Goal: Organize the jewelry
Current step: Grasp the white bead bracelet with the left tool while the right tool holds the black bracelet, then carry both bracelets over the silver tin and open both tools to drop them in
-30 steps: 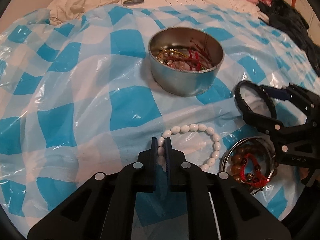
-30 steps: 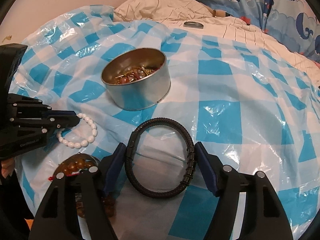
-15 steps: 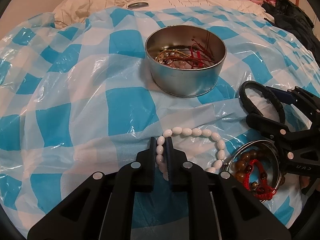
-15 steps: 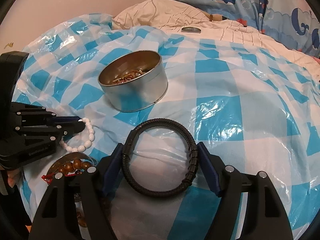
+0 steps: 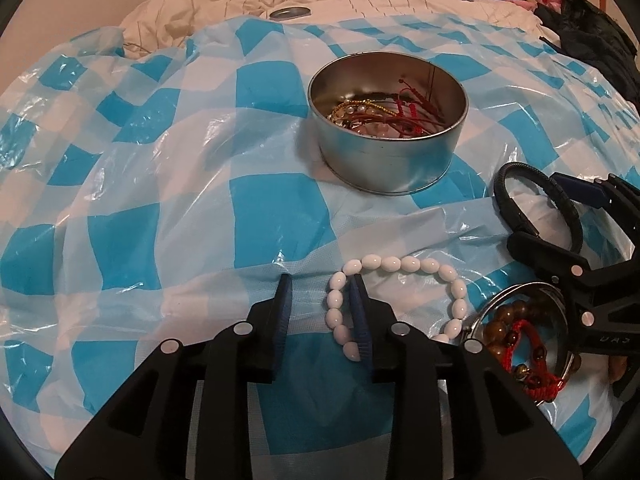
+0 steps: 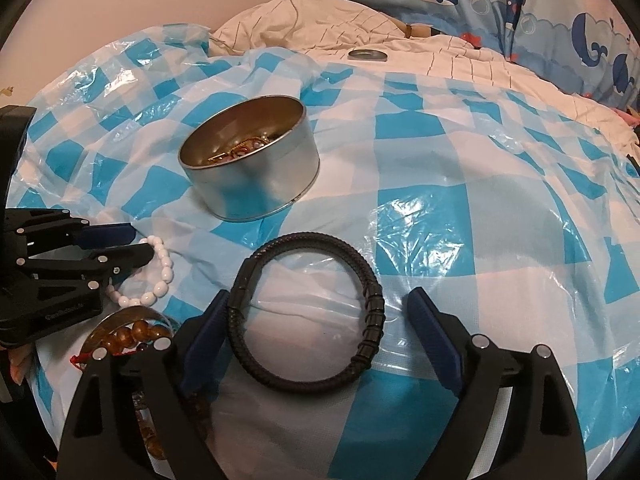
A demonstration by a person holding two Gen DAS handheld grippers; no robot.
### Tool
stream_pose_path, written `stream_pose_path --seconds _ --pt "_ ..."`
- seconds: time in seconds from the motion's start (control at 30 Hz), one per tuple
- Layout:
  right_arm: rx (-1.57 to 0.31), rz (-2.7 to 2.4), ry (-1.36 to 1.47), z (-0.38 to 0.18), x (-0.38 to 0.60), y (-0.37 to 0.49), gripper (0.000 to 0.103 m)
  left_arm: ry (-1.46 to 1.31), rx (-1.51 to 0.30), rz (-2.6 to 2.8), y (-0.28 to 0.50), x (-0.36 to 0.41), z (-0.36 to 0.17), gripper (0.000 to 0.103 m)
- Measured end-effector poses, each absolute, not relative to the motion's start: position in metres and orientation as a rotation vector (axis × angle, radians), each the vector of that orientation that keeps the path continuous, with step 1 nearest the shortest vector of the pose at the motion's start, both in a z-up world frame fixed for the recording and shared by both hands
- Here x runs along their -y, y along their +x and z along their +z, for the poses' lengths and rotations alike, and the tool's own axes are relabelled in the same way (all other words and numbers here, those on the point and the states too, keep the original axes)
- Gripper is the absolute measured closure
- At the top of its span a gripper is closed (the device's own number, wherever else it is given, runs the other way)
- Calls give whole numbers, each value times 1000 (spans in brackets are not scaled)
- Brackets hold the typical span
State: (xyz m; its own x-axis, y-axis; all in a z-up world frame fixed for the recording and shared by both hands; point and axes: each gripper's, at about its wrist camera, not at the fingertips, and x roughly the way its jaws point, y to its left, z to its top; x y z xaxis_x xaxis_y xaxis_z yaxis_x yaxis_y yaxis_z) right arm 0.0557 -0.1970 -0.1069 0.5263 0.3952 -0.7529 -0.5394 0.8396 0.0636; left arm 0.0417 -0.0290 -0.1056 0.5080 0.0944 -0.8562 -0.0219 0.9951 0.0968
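Bedding under a checked plastic sheet (image 6: 460, 184) carries everything. Ahead of both sets of fingers the round tin (image 5: 387, 120) already holds several pieces. The black braided bracelet (image 6: 306, 314) lies loose between the wide-open right gripper (image 6: 316, 340) fingers. The left gripper (image 5: 322, 312) is parted, one finger inside the white bead bracelet (image 5: 400, 300), apparently ungripped. Brown and red beads (image 5: 520, 336) also wait.

1 tin (image 5: 387, 152) on checked sheet (image 5: 272, 216), w/ tangled jewelry inside, no. unclear. Near tin, outside it: 1 white bead bracelet (image 5: 400, 264), 1 black cord bracelet (image 6: 306, 312), 1 brown bead bracelet (image 5: 506, 320), 1 red cord (image 5: 532, 344), 1 silver bangle (image 5: 520, 290). Behind tin: 1 lid (image 5: 289, 12). 2 grippers: left (image 5: 322, 304), right (image 6: 316, 320).
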Motion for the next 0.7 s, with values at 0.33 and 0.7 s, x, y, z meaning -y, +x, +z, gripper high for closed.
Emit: stream_pose_path --seconds 0.33,0.7 --pt "-811 559 -186 -103 199 51 36 75 -1051 35 43 36 -105 96" --pt "-813 583 -118 -101 208 55 36 68 -1030 6 35 48 -87 96"
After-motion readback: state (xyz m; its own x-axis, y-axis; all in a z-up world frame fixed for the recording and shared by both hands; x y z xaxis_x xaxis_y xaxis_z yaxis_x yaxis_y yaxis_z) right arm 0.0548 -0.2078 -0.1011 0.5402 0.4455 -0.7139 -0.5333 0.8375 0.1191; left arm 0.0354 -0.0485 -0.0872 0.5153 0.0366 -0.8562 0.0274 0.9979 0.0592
